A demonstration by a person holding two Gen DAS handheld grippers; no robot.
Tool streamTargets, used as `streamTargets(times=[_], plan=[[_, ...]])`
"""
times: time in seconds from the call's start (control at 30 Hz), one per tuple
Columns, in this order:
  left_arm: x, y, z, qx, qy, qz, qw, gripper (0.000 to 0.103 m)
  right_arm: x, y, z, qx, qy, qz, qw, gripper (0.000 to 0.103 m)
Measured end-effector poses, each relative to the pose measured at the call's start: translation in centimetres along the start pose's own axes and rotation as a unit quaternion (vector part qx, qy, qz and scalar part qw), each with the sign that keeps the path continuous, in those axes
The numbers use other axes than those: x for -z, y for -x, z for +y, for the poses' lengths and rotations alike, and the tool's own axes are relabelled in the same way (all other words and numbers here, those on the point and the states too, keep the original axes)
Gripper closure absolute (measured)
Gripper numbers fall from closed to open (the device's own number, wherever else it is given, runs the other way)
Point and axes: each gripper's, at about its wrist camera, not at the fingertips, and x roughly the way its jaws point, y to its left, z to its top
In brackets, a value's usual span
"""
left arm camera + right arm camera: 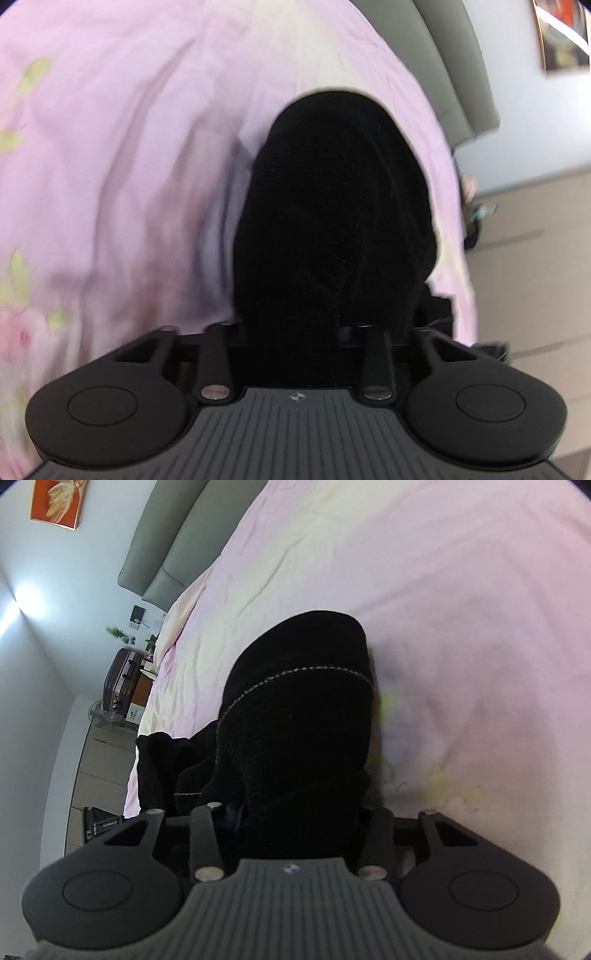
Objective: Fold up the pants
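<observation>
Jaws of both the left gripper and the right gripper are buried in black pants, apparently clamped on them, above the pink bed sheet; fingertips hidden; fabric blurred, seams indistinct save one stitched line; risk: uneven pull could slip the cloth or skew the fold.

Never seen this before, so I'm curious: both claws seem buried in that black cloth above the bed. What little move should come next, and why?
Probably lower both together and lay the black pants flat on the pink sheet: the cloth hangs bunched from the left gripper and right gripper, too crumpled to fold.
</observation>
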Motion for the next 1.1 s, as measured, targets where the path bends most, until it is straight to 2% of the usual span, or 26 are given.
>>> streamTargets(times=[0.07, 0.17, 0.3, 0.37, 0.43, 0.47, 0.5, 0.53, 0.57, 0.6, 0.63, 0.67, 0.7, 0.77, 0.8, 0.83, 0.87, 0.9, 0.97, 1.03, 1.1], plan=[[0.5, 1.9, -0.4, 0.018, 0.01, -0.018, 0.9996, 0.073, -0.3, 0.7, 1.6, -0.014, 0.007, -0.007, 1.0, 0.073], [1.3, 5.1, -1.2, 0.02, 0.016, -0.041, 0.9988, 0.073, -1.0, 1.5, 5.6, -0.045, 0.027, -0.011, 0.999, 0.081], [2.1, 11.3, -1.0, 0.029, 0.012, -0.077, 0.9966, 0.073, -1.3, -0.1, 11.9, -0.084, 0.043, 0.016, 0.995, 0.081], [2.3, 13.6, -0.4, 0.007, 0.0, -0.091, 0.9958, 0.073, -1.0, -1.8, 13.6, -0.099, 0.054, 0.028, 0.993, 0.081], [2.9, 14.3, 1.2, -0.042, -0.004, -0.08, 0.9959, 0.07, -0.6, -4.2, 13.5, -0.098, 0.044, 0.04, 0.993, 0.081], [3.1, 14.2, 2.2, -0.075, -0.002, -0.068, 0.9949, 0.067, -0.3, -5.9, 12.9, -0.082, 0.032, 0.048, 0.995, 0.076], [3.5, 13.9, 3.3, -0.114, 0.007, -0.056, 0.9919, 0.059, 0.0, -8.0, 12.2, -0.041, 0.028, 0.06, 0.997, 0.068], [4.0, 13.7, 4.3, -0.143, 0.016, -0.05, 0.9883, 0.054, 0.7, -9.9, 11.7, 0.018, 0.028, 0.078, 0.996, 0.063], [4.4, 13.9, 4.7, -0.142, 0.023, -0.058, 0.9879, 0.047, 1.4, -11.3, 11.4, 0.077, 0.033, 0.095, 0.992, 0.059], [4.8, 14.5, 4.6, -0.137, 0.031, -0.077, 0.9872, 0.047, 2.1, -11.9, 11.4, 0.115, 0.047, 0.095, 0.988, 0.061], [5.2, 15.4, 4.0, -0.148, 0.029, -0.1, 0.9835, 0.046, 2.5, -11.4, 11.7, 0.11, 0.051, 0.081, 0.989, 0.059], [5.3, 16.3, 2.8, -0.175, 0.013, -0.126, 0.9764, 0.046, 2.7, -10.5, 12.3, 0.108, 0.051, 0.07, 0.99, 0.057], [5.4, 18.0, 1.5, -0.209, -0.014, -0.162, 0.9642, 0.047, 3.0, -9.2, 13.3, 0.126, 0.061, 0.055, 0.989, 0.053], [6.1, 20.3, -2.3, -0.261, -0.073, -0.23, 0.9348, 0.046, 3.9, -6.5, 15.2, 0.167, 0.097, 0.014, 0.981, 0.051], [6.0, 20.8, -4.2, -0.264, -0.102, -0.241, 0.9283, 0.043, 4.4, -5.2, 16.0, 0.185, 0.104, -0.005, 0.977, 0.05], [5.7, 20.6, -6.0, -0.252, -0.128, -0.233, 0.9303, 0.035, 5.1, -3.8, 16.6, 0.195, 0.102, -0.024, 0.975, 0.049], [5.2, 19.4, -8.1, -0.228, -0.156, -0.205, 0.9388, 0.03, 5.8, -2.8, 17.0, 0.194, 0.094, -0.041, 0.976, 0.049], [4.9, 17.6, -10.0, -0.205, -0.182, -0.174, 0.9459, 0.028, 6.5, -2.0, 17.2, 0.185, 0.077, -0.059, 0.978, 0.049], [5.0, 12.3, -14.1, -0.162, -0.241, -0.116, 0.9499, 0.026, 7.8, -1.1, 17.1, 0.164, 0.023, -0.086, 0.982, 0.049], [5.4, 5.9, -17.4, -0.125, -0.296, -0.055, 0.9455, 0.025, 10.0, -1.4, 17.1, 0.165, -0.025, -0.106, 0.98, 0.049], [5.5, -0.4, -20.5, -0.101, -0.348, -0.003, 0.932, 0.025, 12.1, -1.4, 16.7, 0.186, -0.044, -0.13, 0.973, 0.049]])
